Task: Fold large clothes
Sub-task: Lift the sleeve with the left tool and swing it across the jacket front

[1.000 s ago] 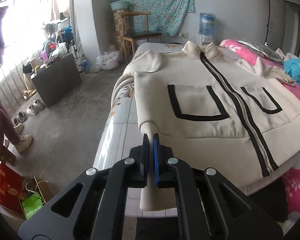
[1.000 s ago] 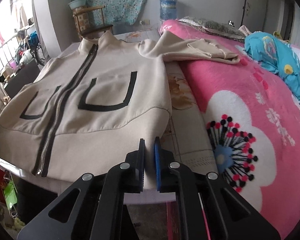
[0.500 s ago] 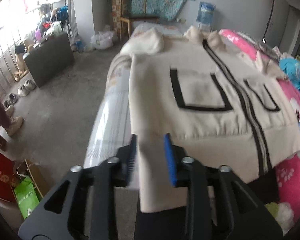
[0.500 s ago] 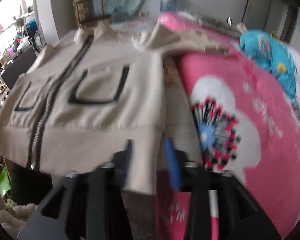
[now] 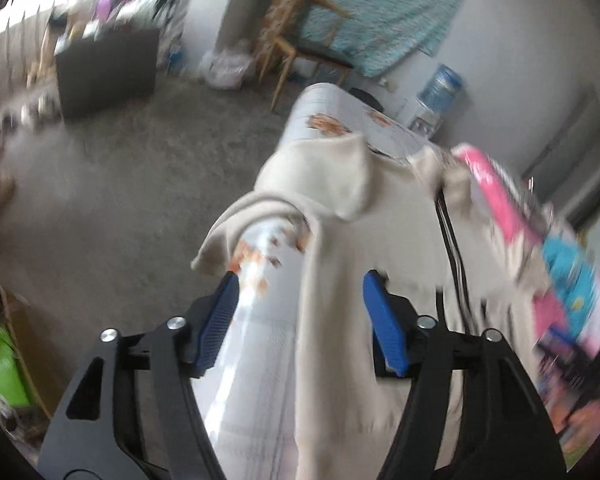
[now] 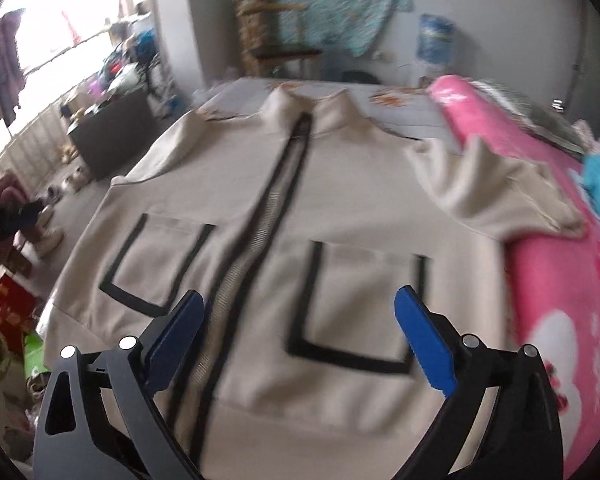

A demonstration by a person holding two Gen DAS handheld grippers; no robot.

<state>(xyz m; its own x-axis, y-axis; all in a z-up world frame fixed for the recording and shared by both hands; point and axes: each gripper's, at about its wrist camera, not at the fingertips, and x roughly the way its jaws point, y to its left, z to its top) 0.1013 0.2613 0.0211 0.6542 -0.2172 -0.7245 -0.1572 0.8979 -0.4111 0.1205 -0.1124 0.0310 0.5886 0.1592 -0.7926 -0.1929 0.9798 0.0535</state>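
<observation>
Two grippers are in view, each seen from its own wrist camera, and both frames are motion-blurred. At far left in the right wrist view, a dark cabinet (image 6: 112, 128) stands on the floor by the bright window. The cream jacket (image 6: 268, 208) lies face up and spread flat on the bed (image 6: 384, 108), collar toward the far wall, with its dark zipper (image 6: 268, 208) running down the middle and one black-outlined pocket on either side. The left gripper (image 5: 300, 320) is above the jacket's left edge, where the floral sheet (image 5: 260, 320) shows beside the cloth; its blue pads are spread and opening, cloth lies below the gap, and neither pad presses on it. A folded-over sleeve (image 5: 332, 176) lies ahead of it. The right gripper (image 6: 300, 328) has its jaws spread wide and opening above the lower front of the jacket, gripping nothing. At far right, a pink flowered blanket (image 6: 560, 280) covers the bed, with the jacket's other sleeve resting on it.
</observation>
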